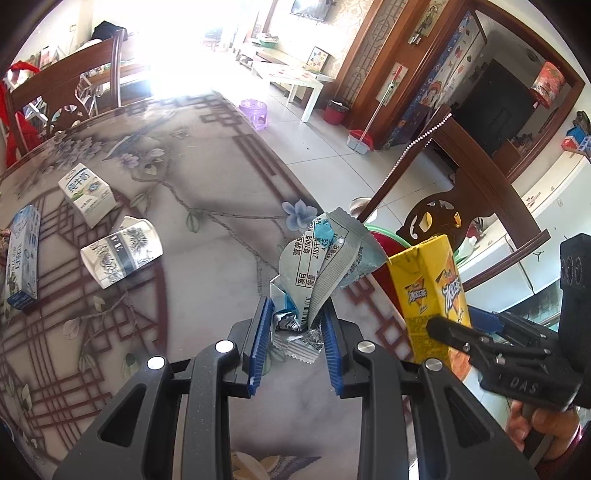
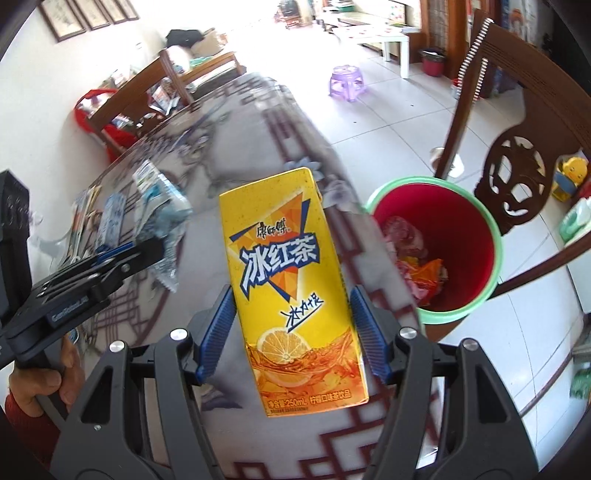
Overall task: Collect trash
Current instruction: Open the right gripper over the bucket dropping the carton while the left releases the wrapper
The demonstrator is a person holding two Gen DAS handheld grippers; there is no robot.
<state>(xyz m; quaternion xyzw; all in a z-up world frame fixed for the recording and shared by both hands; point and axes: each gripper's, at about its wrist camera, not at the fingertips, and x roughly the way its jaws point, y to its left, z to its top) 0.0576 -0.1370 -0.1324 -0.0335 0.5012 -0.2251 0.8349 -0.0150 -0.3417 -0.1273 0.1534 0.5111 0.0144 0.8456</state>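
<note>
On the table, three cartons lie at nine o'clock: a blue box, a milk carton, a patterned carton. The left gripper is clenched on one crumpled wrapper. The right gripper grasps one yellow tea carton. Only the right wrist view looks into the single red bin at three o'clock, holding wrappers.

A bright living room with pale glossy floor tiles. Strong daylight washes out the far end. A round table wears a floral cloth. Dark carved wooden chairs stand beside it. Farther off sit a small purple plastic stool and a low white coffee table. Framed pictures hang on a white wall
</note>
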